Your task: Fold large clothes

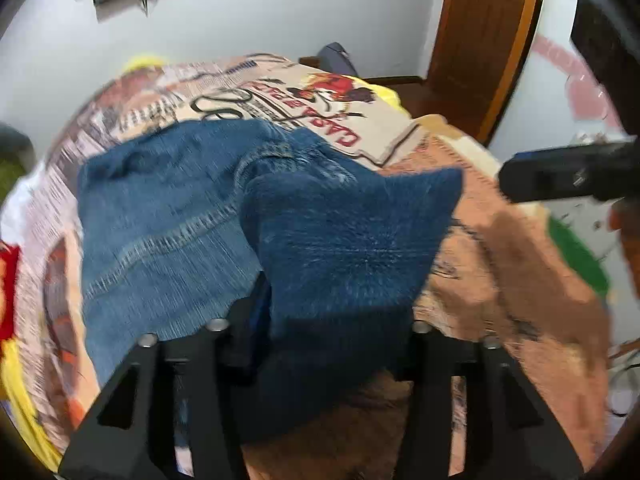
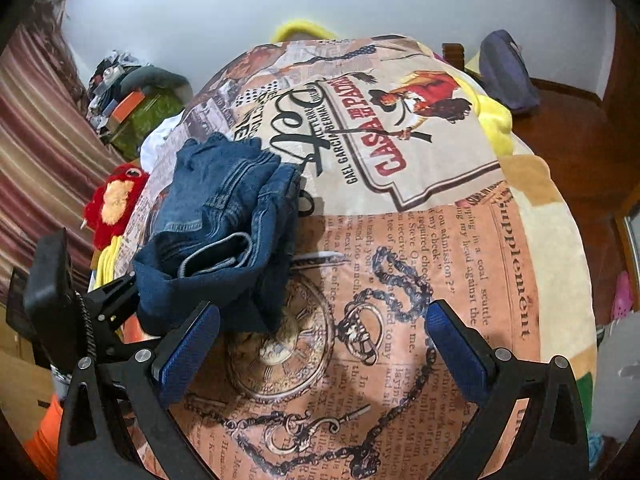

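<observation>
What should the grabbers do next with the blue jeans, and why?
Probably slide the left gripper back, off the jeans. They already lie in a bunched, folded heap on the blanket, with a flap draped between the left fingers, which stand apart. The right gripper is open and empty beside them.

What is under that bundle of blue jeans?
The jeans lie on a printed blanket with newspaper text and a pocket-watch picture. Whatever part of the print sits directly beneath the denim is covered, so it cannot be seen.
</observation>
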A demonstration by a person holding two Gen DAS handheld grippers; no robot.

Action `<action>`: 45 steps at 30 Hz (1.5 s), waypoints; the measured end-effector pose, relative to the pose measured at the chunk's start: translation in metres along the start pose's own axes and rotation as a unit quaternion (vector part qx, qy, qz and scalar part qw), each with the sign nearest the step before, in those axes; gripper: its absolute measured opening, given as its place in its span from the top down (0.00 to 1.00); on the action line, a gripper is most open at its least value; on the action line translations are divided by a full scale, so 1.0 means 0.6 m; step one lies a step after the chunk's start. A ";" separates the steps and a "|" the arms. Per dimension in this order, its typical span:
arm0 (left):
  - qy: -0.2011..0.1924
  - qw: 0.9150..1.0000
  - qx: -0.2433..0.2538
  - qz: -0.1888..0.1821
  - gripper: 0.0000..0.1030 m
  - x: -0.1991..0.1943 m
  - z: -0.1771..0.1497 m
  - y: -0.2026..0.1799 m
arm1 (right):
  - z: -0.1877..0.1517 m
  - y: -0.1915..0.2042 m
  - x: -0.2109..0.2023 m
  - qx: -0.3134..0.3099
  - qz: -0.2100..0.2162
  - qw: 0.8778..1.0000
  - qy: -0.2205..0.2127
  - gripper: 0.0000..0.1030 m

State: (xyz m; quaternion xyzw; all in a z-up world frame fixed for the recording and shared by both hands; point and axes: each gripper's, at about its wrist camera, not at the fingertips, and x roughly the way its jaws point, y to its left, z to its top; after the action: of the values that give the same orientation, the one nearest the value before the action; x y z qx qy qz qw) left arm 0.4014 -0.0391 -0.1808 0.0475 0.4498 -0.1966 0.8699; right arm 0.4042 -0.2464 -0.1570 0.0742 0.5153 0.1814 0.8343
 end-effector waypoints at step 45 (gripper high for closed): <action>0.009 0.986 -0.150 0.069 0.08 -0.050 -0.107 0.232 | 0.045 -0.024 0.086 0.015 -0.036 0.999 0.015 0.00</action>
State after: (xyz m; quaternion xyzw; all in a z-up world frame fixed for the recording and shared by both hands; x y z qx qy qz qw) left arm 0.3905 0.1145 -0.2081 -0.0507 0.4781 -0.0658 0.8744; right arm 0.4524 -0.2384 -0.1920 0.0658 0.5326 0.1444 0.8314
